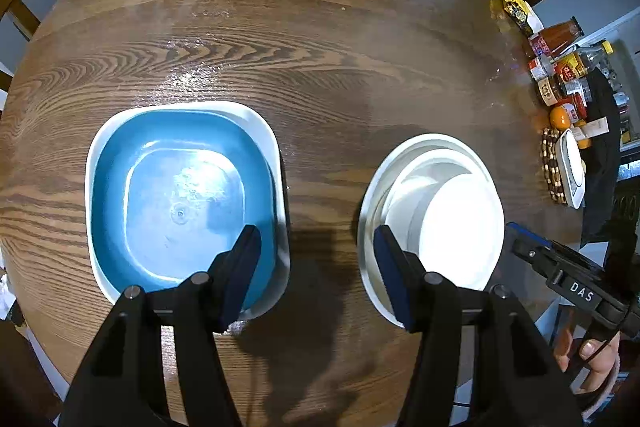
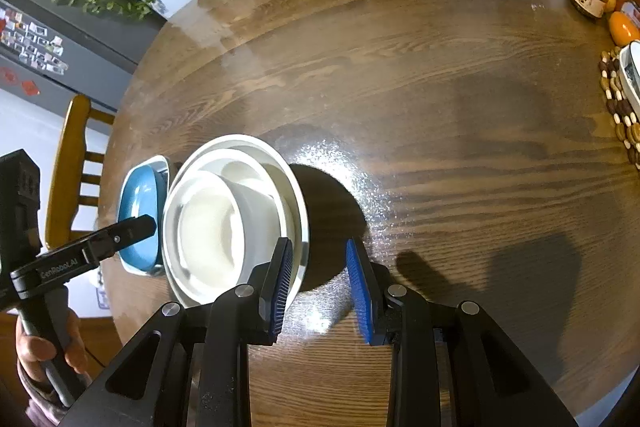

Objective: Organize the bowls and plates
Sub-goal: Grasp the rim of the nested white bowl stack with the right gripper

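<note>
A blue square plate (image 1: 176,195) lies inside a white square plate (image 1: 276,147) on the left of the round wooden table (image 1: 320,47). To its right is a stack of white round bowls (image 1: 440,211), a smaller one resting tilted inside a wider one. My left gripper (image 1: 318,247) hangs open over the bare wood between the two stacks, one finger over each stack's edge. My right gripper (image 2: 320,259) is open at the right rim of the bowl stack (image 2: 224,223); that rim shows just inside its left finger, with a gap to the right finger.
Jars, sauce bottles, a snack bag and an orange (image 1: 560,75) crowd the table's right edge, beside a beaded trivet (image 1: 552,167) bearing a white dish. Wooden chairs (image 2: 76,163) stand around the table. A hand (image 2: 36,351) holds the left gripper's handle.
</note>
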